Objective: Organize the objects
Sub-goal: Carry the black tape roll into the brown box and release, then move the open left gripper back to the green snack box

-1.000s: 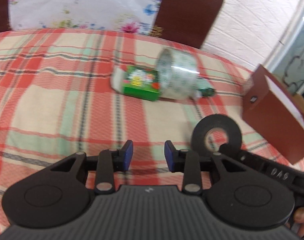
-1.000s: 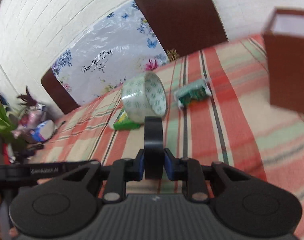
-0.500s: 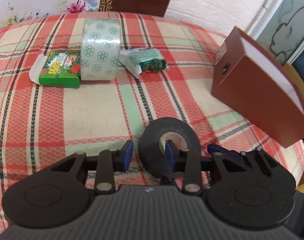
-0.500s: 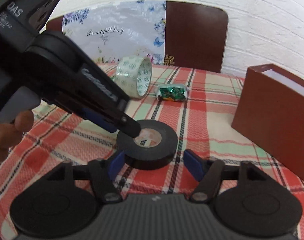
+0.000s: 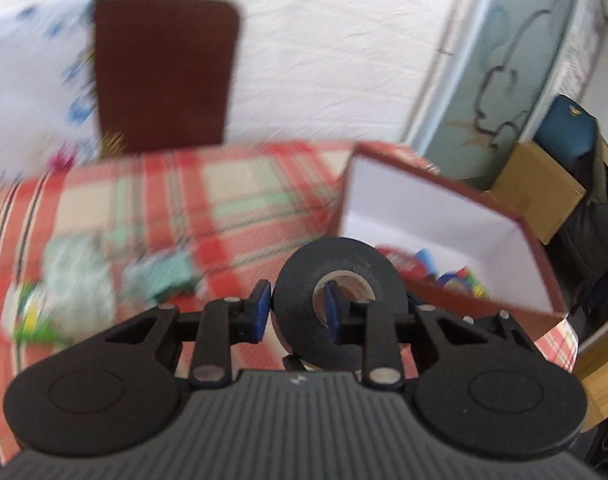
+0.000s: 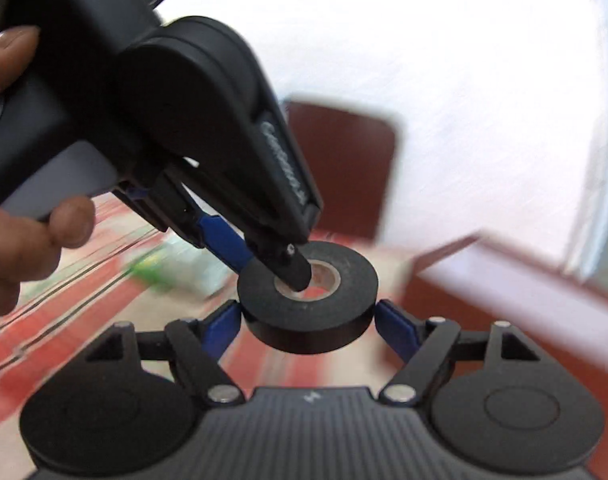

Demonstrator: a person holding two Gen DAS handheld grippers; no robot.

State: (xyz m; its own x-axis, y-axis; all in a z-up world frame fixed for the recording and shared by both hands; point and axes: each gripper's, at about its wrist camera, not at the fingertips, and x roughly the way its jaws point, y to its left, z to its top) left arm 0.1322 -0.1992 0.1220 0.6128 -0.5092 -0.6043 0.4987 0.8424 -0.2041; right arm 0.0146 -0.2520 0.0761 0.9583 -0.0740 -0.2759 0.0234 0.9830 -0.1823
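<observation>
A black tape roll (image 5: 340,304) is held in the air. My left gripper (image 5: 294,312) is shut on its wall, one finger inside the hole and one outside. In the right wrist view the roll (image 6: 308,296) lies flat between the fingers of my right gripper (image 6: 308,324), which touch or nearly touch its sides. The left gripper (image 6: 264,256) comes in from the upper left there. A brown box (image 5: 444,216) with a white inside stands just behind the roll and holds several colourful items.
The table has a red plaid cloth (image 5: 184,216). A clear patterned tape roll (image 5: 76,280), a green packet (image 5: 172,276) and a green box (image 5: 36,320) lie blurred on the left. A brown chair back (image 5: 164,72) stands behind. A cardboard box (image 5: 540,188) sits far right.
The left gripper closed on the black roll's wall and lifted it off the table toward the brown box. The right gripper's fingers stay around the roll's sides.
</observation>
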